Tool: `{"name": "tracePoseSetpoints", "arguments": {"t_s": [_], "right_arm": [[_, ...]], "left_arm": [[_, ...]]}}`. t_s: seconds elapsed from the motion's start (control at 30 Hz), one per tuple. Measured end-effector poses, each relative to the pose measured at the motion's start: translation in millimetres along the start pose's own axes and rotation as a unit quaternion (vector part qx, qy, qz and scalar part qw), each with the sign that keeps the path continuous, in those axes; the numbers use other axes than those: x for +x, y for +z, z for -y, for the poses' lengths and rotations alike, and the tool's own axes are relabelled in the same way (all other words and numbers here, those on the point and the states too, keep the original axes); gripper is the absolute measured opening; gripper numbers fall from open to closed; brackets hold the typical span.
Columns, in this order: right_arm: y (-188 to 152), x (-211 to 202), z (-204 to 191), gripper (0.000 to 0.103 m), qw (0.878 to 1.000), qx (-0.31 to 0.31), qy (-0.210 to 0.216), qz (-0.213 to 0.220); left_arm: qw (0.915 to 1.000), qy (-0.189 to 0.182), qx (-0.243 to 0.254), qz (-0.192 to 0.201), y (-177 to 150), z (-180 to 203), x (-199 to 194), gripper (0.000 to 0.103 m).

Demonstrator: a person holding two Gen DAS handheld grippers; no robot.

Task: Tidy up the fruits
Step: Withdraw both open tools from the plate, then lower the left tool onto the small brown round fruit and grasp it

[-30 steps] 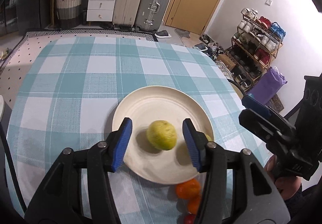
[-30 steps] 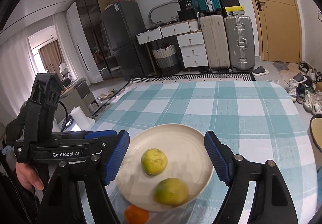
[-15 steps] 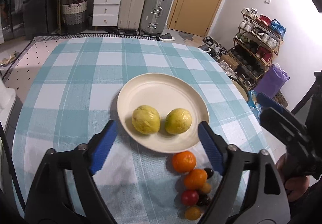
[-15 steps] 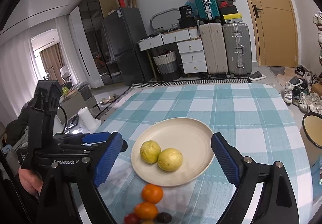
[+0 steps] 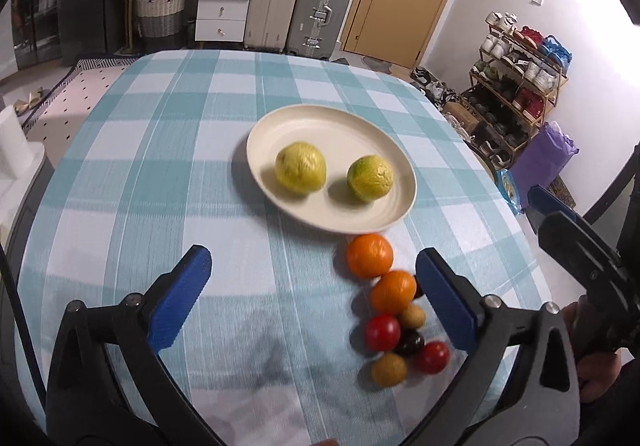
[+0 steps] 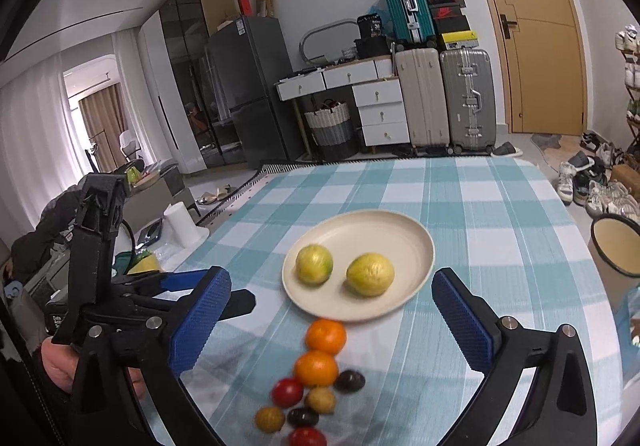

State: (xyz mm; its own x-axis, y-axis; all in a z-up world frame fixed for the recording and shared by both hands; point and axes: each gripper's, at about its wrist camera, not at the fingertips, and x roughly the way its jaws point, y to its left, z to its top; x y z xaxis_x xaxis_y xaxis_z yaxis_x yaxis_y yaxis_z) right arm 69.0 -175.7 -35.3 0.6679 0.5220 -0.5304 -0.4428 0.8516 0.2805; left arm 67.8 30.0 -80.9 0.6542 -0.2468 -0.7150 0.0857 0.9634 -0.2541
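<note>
A cream plate (image 5: 352,125) (image 6: 384,226) holds two yellow-green fruits (image 5: 300,167) (image 5: 370,178) side by side; they also show in the right wrist view (image 6: 314,264) (image 6: 370,274). Two oranges (image 5: 369,256) (image 5: 393,292) (image 6: 326,336) (image 6: 316,368) lie on the cloth just off the plate's near rim. Behind them sits a cluster of small red, dark and tan fruits (image 5: 402,342) (image 6: 304,410). My left gripper (image 5: 320,298) is open and empty above the cloth. My right gripper (image 6: 332,322) is open and empty above the oranges.
The table wears a teal and white check cloth (image 5: 180,165). The right gripper shows at the right edge of the left wrist view (image 5: 580,246); the left gripper shows at the left in the right wrist view (image 6: 120,286). A cream pot (image 6: 616,246) stands off the right table edge.
Both grippers have pulled back from the plate and opened wider. A second yellow-green fruit now lies on the plate. The oranges and small fruits have come into view.
</note>
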Motion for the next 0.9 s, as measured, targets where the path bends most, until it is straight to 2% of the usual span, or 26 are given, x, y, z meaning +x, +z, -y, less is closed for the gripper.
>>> {"name": "tracePoseSetpoints", "arguments": {"t_s": [0.47,0.6,0.9], "right_arm": [[-40.9,-13.5,7.7,0.103,0.999,0.009,-0.023,-0.03],[-49.7,-12.7,11.3,0.103,0.999,0.018,-0.023,-0.043],[-62.7,-18.0,17.6,0.103,0.998,0.027,-0.034,-0.052]], "left_arm": [[0.9987,-0.024,0.0,-0.046,-42.8,6.5,8.7,0.102],[0.9971,-0.041,0.008,-0.064,-54.9,10.0,15.3,0.102],[0.995,-0.042,0.034,-0.083,-73.7,22.5,25.3,0.102]]}}
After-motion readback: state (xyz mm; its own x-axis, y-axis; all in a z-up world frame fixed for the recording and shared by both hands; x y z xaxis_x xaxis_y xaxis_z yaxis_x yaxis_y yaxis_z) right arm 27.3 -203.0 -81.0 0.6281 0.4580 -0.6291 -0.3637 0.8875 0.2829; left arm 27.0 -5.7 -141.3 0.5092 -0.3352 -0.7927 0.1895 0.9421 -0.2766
